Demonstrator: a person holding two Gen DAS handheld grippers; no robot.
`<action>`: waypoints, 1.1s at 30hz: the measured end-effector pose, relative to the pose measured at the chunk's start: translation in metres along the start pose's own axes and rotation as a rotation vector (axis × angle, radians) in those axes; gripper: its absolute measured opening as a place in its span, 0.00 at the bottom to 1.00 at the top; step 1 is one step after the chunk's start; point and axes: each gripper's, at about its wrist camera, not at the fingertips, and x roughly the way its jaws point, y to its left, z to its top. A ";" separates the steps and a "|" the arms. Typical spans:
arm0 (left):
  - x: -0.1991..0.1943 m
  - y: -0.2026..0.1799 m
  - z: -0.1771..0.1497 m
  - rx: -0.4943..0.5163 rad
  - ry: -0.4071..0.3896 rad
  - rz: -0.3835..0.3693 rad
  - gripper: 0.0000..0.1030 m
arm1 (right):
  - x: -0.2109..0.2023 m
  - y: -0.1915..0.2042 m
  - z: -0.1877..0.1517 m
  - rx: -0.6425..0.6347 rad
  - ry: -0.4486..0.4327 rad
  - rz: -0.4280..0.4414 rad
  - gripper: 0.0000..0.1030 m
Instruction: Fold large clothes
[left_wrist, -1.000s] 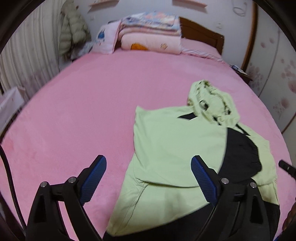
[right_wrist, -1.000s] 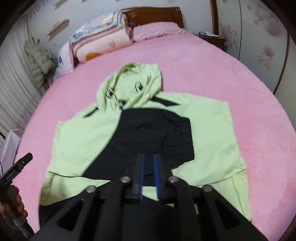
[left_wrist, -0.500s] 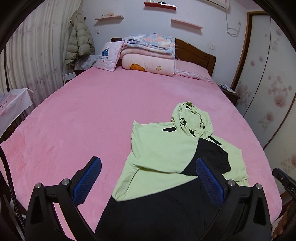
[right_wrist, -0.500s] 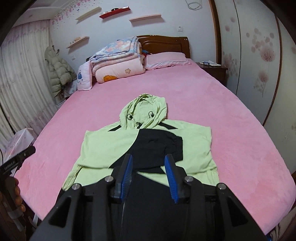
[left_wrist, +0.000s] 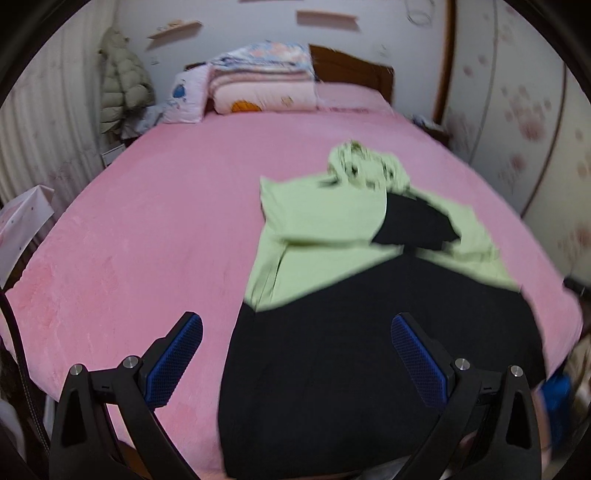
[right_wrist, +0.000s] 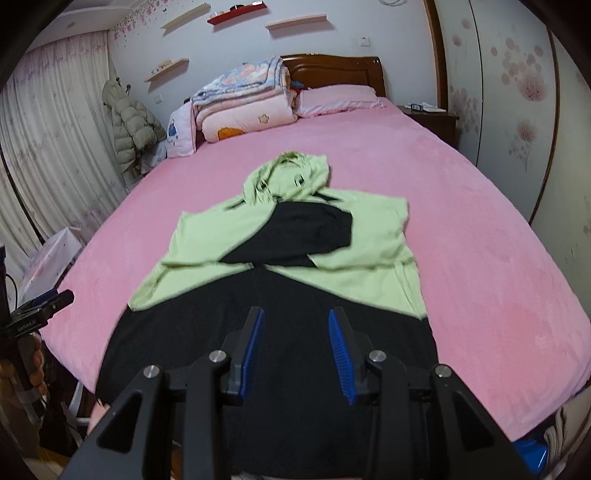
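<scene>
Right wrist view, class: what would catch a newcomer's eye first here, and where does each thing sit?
The lime-green and black hoodie stands out first, spread flat on the pink bed, hood toward the headboard and sleeves folded across its chest. Next come the blue pads of the right hand-held gripper, open just above the hoodie's black lower half. A stack of folded quilts sits at the head of the bed.

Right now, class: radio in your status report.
Left gripper open, right gripper open, both empty. Hoodie flat on bed, sleeves folded in. Nothing blocking.
</scene>
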 end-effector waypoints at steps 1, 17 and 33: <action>0.005 0.003 -0.011 0.026 0.019 0.002 0.99 | 0.000 -0.004 -0.007 -0.008 0.007 -0.004 0.35; 0.073 0.072 -0.106 -0.098 0.288 -0.100 0.99 | 0.028 -0.124 -0.116 0.178 0.259 -0.026 0.35; 0.091 0.081 -0.124 -0.139 0.321 -0.216 0.67 | 0.059 -0.138 -0.139 0.202 0.324 0.073 0.36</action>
